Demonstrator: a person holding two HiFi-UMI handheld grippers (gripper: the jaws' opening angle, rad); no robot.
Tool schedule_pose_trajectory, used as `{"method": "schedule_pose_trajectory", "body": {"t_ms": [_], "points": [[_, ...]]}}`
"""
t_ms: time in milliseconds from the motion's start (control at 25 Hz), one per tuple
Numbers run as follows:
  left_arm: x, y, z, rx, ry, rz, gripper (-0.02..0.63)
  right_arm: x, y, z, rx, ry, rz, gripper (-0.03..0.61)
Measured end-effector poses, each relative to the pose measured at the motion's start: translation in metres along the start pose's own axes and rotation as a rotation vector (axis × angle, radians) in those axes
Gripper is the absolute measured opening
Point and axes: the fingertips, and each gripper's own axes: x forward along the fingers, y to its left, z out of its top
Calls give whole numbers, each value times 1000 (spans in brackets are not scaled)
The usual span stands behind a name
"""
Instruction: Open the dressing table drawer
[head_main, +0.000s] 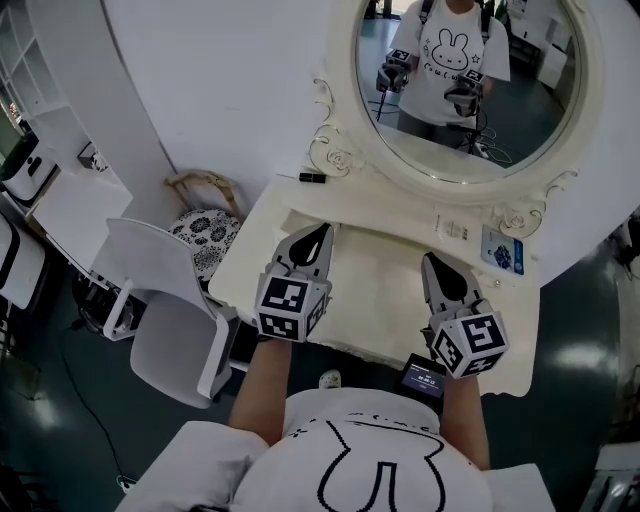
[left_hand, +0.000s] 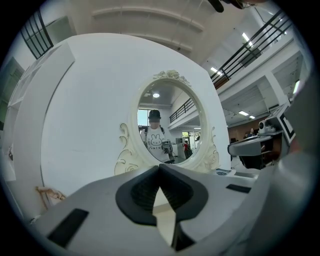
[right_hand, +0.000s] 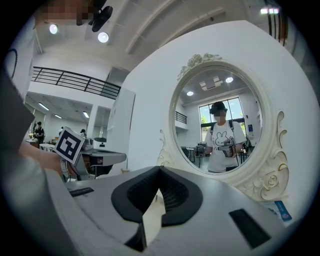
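Our left tongs (left_hand: 159, 167) are fully closed. The dark pads meet at their tips and nothing is caught between them. Our right tongs (right_hand: 160, 169) are closed tip to tip in the same way and are also empty. Both are level over the near part of the dressing table's cream tabletop (head_main: 375, 290), left and right of its middle, and point toward the oval mirror (head_main: 470, 100) at the far side. We cannot make out the drawer, because the tabletop's near edge hides the front below it. A white chair (head_main: 160, 300) stands to the left.
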Motion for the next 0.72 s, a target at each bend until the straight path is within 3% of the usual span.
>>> {"method": "schedule_pose_trajectory", "body": {"t_ms": [720], "points": [[-21,-8,3,13,2,-19,8,-13,14,-1,17,-8,-15,14]]}}
